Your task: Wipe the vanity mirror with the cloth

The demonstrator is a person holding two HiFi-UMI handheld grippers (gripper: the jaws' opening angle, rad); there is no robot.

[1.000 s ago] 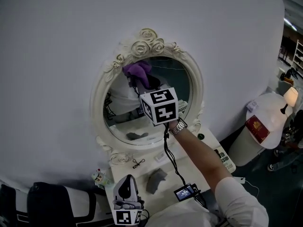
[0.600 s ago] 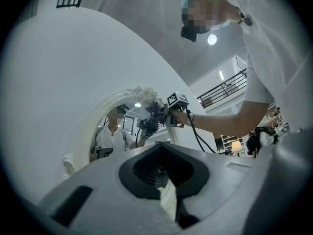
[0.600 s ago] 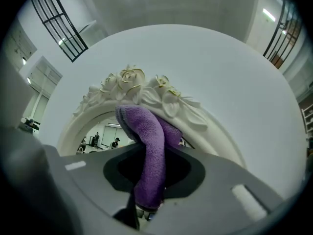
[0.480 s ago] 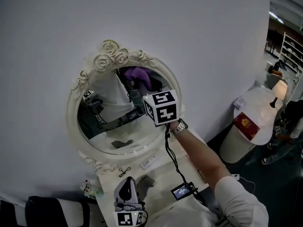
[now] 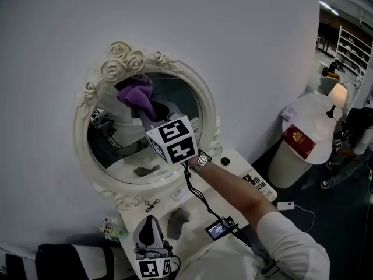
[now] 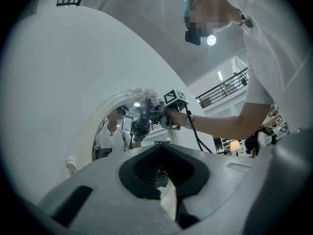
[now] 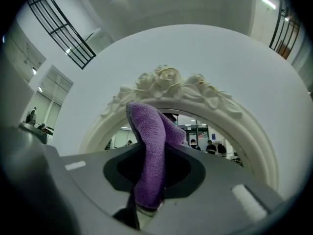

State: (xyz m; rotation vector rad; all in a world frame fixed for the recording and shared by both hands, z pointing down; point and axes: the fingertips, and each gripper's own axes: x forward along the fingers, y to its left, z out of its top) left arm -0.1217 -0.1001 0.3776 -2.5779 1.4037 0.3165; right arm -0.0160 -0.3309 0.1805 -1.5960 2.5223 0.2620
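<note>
The left gripper hovers over the table's front-left corner. Its own view shows the jaws narrow, a thin slit between them with nothing in it. Just to its right lies one grey lump, then one small device with a lit screen at the front edge.

One vanity mirror in a white frame crested with carved roses rises from the table's back edge. One purple cloth sits at the upper left of the glass, below the roses. The right gripper has it pinched between its jaws, which its own view shows plainly, the cloth standing up from them.

Each of the two grippers carries a cube of black-and-white square markers. A card with black print lies on the table's right edge, too small to read. Farther right, one red booklet with a gold emblem rests on a round white stand.

Only the head view shows the table and its things. Only the left gripper view shows the person reflected in the glass.
</note>
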